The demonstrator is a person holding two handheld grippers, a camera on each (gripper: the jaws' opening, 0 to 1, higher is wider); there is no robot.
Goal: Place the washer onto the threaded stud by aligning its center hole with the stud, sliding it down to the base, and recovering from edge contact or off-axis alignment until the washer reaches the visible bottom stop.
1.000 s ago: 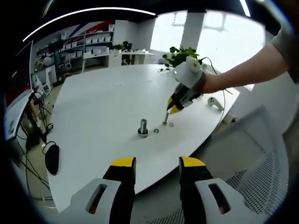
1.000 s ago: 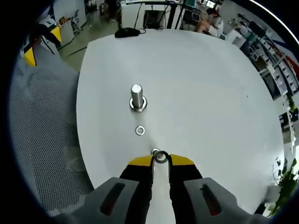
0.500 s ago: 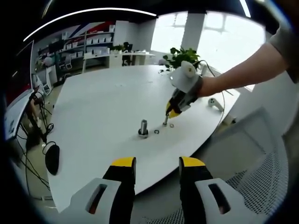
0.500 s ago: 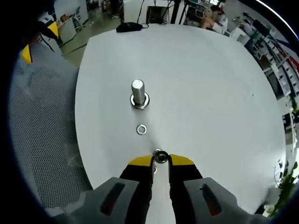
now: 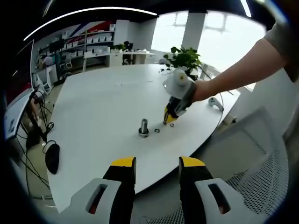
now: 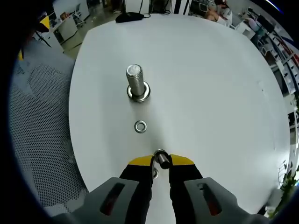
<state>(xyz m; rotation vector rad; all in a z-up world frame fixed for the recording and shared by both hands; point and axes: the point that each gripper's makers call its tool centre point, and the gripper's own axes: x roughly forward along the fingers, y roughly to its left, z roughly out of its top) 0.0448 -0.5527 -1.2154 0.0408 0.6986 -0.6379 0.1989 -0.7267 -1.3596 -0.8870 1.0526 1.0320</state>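
Note:
An upright threaded stud (image 6: 135, 81) stands on the white table (image 6: 210, 93), with a washer (image 6: 138, 94) round its foot. A loose washer (image 6: 140, 126) lies flat between the stud and my right gripper (image 6: 160, 161). That gripper is shut on a small washer (image 6: 161, 157), held on edge at its tips just above the table. In the left gripper view the stud (image 5: 143, 127) is mid-table, and the right gripper (image 5: 168, 117), in a person's hand, hovers just to its right. Two washers (image 5: 156, 130) (image 5: 172, 124) lie below it. My left gripper (image 5: 156, 168) is open, off the table's near edge.
A black mouse (image 5: 51, 157) lies at the table's left end, and is also visible as the mouse (image 6: 128, 17) beyond the stud. A mesh chair (image 6: 37, 140) stands beside the table. A potted plant (image 5: 184, 56) and a white object (image 5: 214, 102) sit near the far edge.
My right gripper has carried the held washer closer to the stud and a little higher off the table. The left gripper has stayed still.

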